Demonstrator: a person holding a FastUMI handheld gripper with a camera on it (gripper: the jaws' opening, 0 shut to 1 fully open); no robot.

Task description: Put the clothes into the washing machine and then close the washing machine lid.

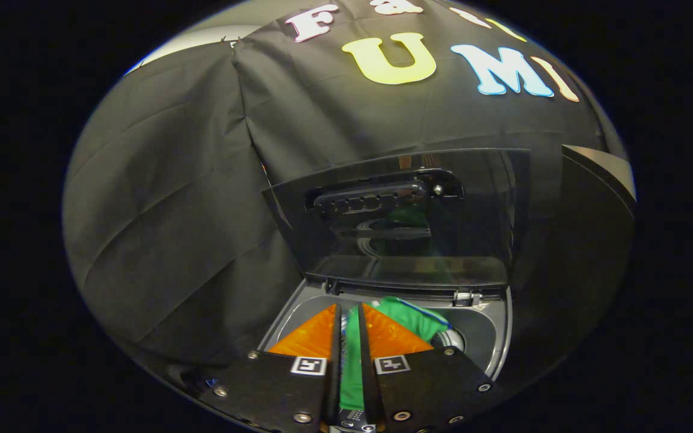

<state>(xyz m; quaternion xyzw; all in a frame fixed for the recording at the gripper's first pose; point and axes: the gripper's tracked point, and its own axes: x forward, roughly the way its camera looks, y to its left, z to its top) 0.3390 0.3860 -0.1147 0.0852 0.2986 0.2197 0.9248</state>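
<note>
1. Over the open washing machine (494, 337), the gripper (349, 313) is nearly closed, both fingers pinching a green garment (409, 322) that hangs between them into the tub.
2. Beyond the fingers, the dark lid (400, 216) stands upright against the booth's black cloth.

A green garment (409, 322) hangs pinched between the fingers of the hand-held gripper (350, 328), bunched over the washing machine (497, 337) opening — its dark glossy lid (400, 222) stands raised upright at the far side.
</note>
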